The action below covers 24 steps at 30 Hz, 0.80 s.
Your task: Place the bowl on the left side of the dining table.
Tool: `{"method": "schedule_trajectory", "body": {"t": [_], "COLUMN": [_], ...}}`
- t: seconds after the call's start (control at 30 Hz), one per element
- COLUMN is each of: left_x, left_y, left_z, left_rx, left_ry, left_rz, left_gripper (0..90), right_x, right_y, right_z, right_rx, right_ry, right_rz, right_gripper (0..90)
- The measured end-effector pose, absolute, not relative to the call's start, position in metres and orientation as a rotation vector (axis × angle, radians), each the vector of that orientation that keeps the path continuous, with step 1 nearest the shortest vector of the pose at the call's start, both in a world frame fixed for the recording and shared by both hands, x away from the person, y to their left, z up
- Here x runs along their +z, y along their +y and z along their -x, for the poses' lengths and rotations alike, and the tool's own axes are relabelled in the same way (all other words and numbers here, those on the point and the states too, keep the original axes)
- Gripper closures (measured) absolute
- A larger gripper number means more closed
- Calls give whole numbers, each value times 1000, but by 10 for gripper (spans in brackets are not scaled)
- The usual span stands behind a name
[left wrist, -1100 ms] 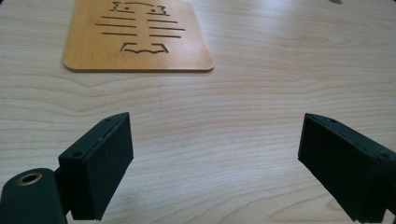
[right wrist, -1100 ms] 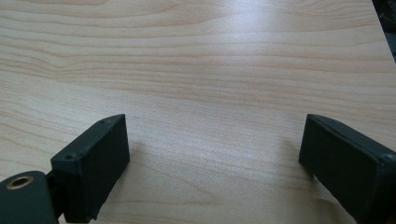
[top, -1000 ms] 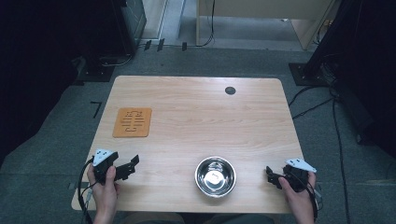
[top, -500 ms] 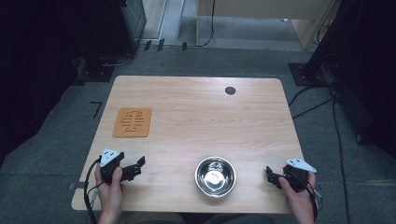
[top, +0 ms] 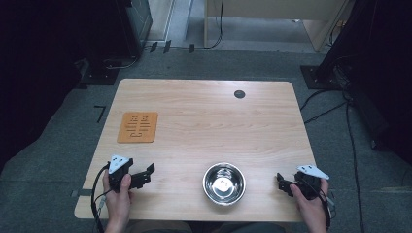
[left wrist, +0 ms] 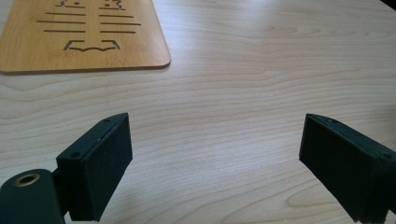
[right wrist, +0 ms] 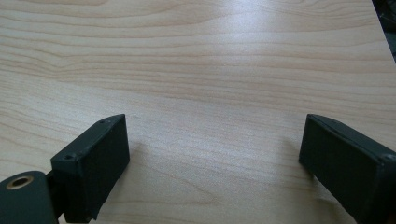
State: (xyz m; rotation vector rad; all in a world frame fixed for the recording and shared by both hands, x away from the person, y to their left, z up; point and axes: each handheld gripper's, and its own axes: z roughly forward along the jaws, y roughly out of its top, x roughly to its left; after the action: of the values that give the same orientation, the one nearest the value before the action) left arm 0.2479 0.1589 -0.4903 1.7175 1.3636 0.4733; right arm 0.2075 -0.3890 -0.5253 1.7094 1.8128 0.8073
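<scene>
My fingers (left wrist: pixel 98 172) spread wide on both grippers, nothing held. Left gripper (top: pixel 143 175) near trivet (top: pixel 138 127); right gripper (top: pixel 283 183) beside steel bowl (top: pixel 224 183).

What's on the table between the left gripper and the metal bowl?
Nothing: in the high view, bare wood runs from the left gripper to the metal bowl. The orange wooden mat lies farther back, off that line.
</scene>
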Motion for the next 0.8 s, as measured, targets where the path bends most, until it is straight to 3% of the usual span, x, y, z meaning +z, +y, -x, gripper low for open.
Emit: {"method": "schedule_trajectory", "body": {"t": [0.27,0.8], "left_x": [-490,-492], "left_y": [148,134], "left_z": [-245,-244], "left_rx": [527,477], "left_ry": [1341,1302], "left_rz": [-1739,-1750], "left_gripper": [94,83], "right_x": [-525,-525], "right_y": [-389,-389], "right_z": [-208,-208], "right_rx": [807,808], "right_ry": [1813,1813], "right_rz": [-1710,-1710], "right_gripper": [77,77]}}
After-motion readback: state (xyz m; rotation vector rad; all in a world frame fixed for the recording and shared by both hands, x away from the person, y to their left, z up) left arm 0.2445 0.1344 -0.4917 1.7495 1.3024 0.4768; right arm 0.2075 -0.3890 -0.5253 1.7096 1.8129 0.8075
